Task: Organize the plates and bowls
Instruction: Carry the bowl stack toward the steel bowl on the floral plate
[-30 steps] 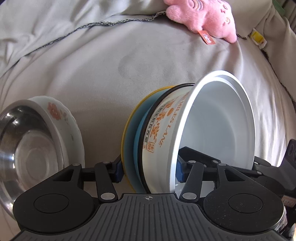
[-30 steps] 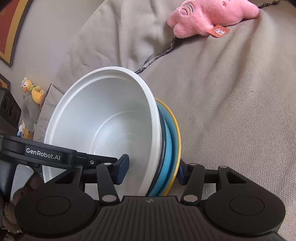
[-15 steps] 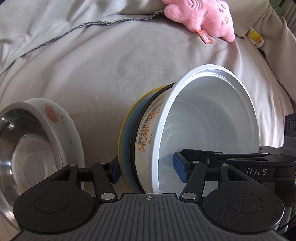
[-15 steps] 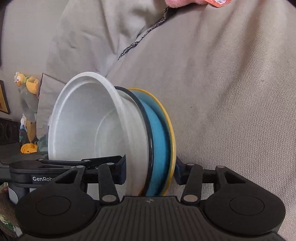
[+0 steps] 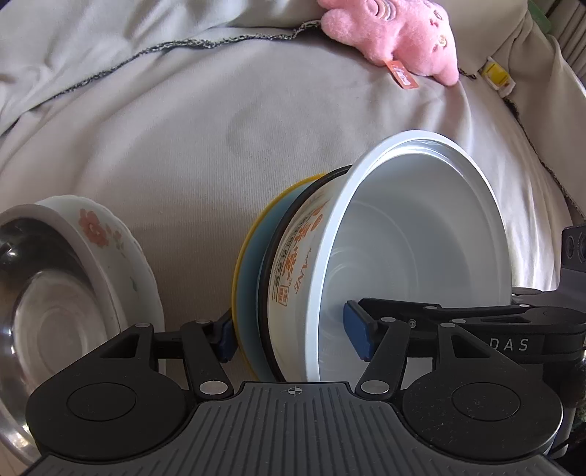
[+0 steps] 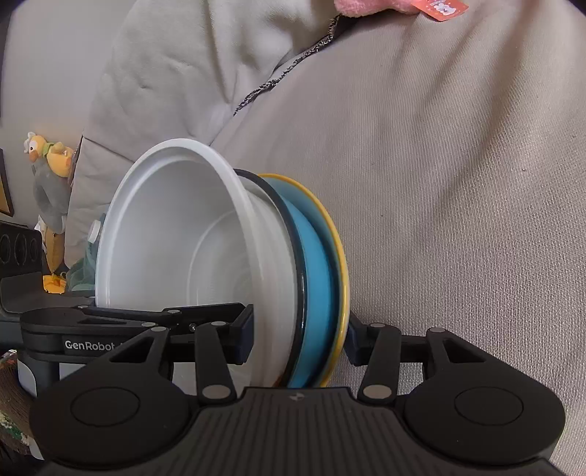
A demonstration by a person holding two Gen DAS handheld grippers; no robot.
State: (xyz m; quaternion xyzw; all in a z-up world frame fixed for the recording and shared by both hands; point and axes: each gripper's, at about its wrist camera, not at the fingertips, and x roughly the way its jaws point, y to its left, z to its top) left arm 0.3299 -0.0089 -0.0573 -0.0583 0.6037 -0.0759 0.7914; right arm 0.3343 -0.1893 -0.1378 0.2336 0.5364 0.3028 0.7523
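A tilted stack hangs over the grey sofa cover [image 5: 175, 146]: a white bowl [image 5: 421, 238] with orange lettering in a black-rimmed dish, then a blue plate [image 6: 315, 274] and a yellow plate [image 6: 338, 256]. My right gripper [image 6: 298, 340] is shut on this stack, one pad inside the bowl [image 6: 164, 238] and the other behind the yellow plate. My left gripper [image 5: 293, 337] straddles the same stack with its jaws wide and is open. One of its fingers [image 6: 91, 329] reaches into the bowl beside the right pad.
A floral bowl [image 5: 106, 241] with a steel bowl [image 5: 44, 322] nested inside lies tilted at the left. A pink plush toy [image 5: 395, 33] sits at the back of the cushion. A yellow plush duck [image 6: 47, 157] stands off the sofa's left end.
My left jaws have spread off the stack. The right gripper has turned with the stack, and its finger now shows inside the bowl in the left wrist view.
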